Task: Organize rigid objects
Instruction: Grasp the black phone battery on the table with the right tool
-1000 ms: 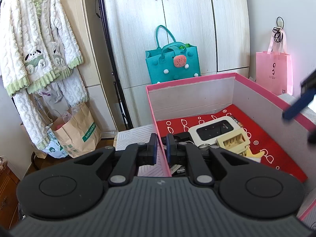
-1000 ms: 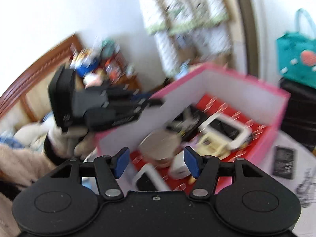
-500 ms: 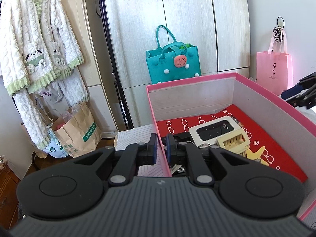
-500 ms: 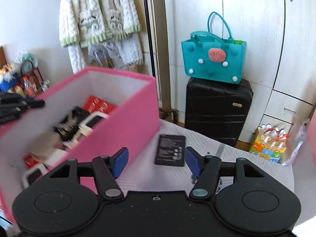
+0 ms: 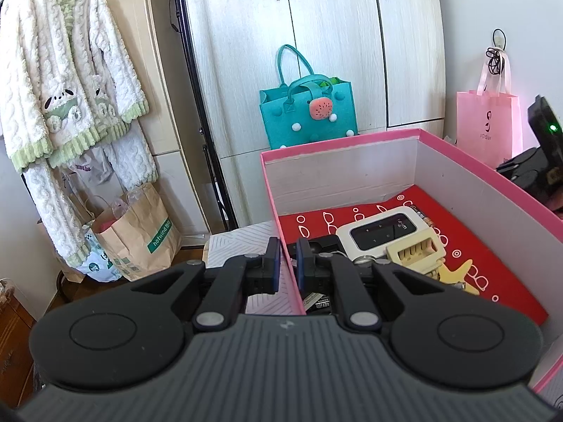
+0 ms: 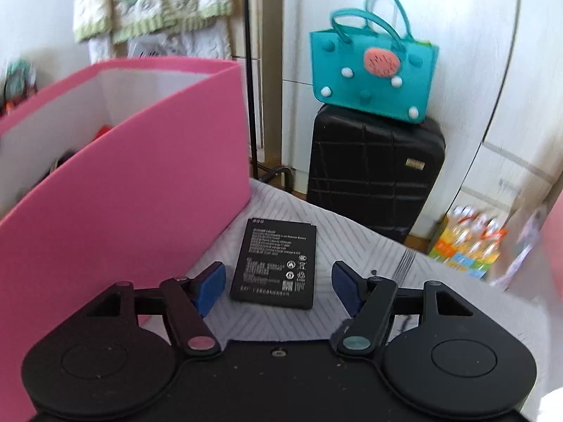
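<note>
A pink box (image 5: pixel 352 140) with a red lining holds a white pocket router (image 5: pixel 381 230), a cream comb-like piece (image 5: pixel 417 255) and a yellow star (image 5: pixel 457 274). My left gripper (image 5: pixel 285 263) is shut on the box's near-left wall, one blue pad on each side. In the right wrist view, a black phone battery (image 6: pixel 276 263) lies flat on the striped cloth beside the box's pink outer wall (image 6: pixel 123 193). My right gripper (image 6: pixel 278 283) hovers open over the battery's near end, pads apart from it. That gripper's body (image 5: pixel 542 161) also shows past the box's right wall.
A black suitcase (image 6: pixel 373 168) with a teal bag (image 6: pixel 373 70) on top stands behind the table edge. The striped cloth (image 6: pixel 404 256) extends right of the battery. A pink bag (image 5: pixel 487 123), a paper bag (image 5: pixel 137 232) and a hanging robe (image 5: pixel 67 88) are farther off.
My right gripper swung from above the box's contents out over its far wall and sank toward the battery on the cloth. The left gripper stayed clamped on the box wall.
</note>
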A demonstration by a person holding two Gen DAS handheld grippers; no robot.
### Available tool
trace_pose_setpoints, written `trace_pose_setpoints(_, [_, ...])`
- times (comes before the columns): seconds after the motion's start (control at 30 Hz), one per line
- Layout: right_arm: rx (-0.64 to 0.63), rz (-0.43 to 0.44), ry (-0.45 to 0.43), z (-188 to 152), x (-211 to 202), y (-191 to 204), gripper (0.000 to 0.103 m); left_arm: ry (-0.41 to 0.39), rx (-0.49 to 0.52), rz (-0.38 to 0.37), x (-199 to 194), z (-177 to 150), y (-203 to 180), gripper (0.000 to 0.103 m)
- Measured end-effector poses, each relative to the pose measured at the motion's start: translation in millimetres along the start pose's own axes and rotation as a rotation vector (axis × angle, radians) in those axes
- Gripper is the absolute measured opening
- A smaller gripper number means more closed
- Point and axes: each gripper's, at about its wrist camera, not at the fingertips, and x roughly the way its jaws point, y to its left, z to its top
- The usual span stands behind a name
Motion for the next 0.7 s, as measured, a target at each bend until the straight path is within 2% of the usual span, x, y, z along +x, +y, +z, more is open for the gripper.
trace_pose_setpoints(0.07, [-0.068, 0.013, -0.02, -1, -2, 1, 0.055, -0.001, -0.004, -0.001, 0, 0, 0, 0.009])
trace_pose_setpoints(0.33, [-0.083, 0.008, 0.056, -7, -17, 7, 0.054, -0.004, -0.008, -0.008, -1, -1, 3, 0.009])
trace_pose_setpoints(0.5, [-0.021, 0.015, 0.037, -7, -10, 1, 0.061, -0.007, -0.02, -0.012, -1, -1, 5, 0.009])
trace_pose_setpoints(0.53, [-0.028, 0.017, 0.029, -6, -9, 2, 0.054, -0.005, -0.017, -0.009, -1, -1, 5, 0.009])
trace_pose_setpoints(0.6, [-0.028, 0.016, 0.028, -4, -8, 3, 0.054, -0.002, -0.01, -0.004, -1, -1, 5, 0.009])
trace_pose_setpoints(0.7, [-0.069, -0.034, 0.008, -8, -15, 16, 0.054, -0.002, -0.008, -0.002, -1, -1, 4, 0.009])
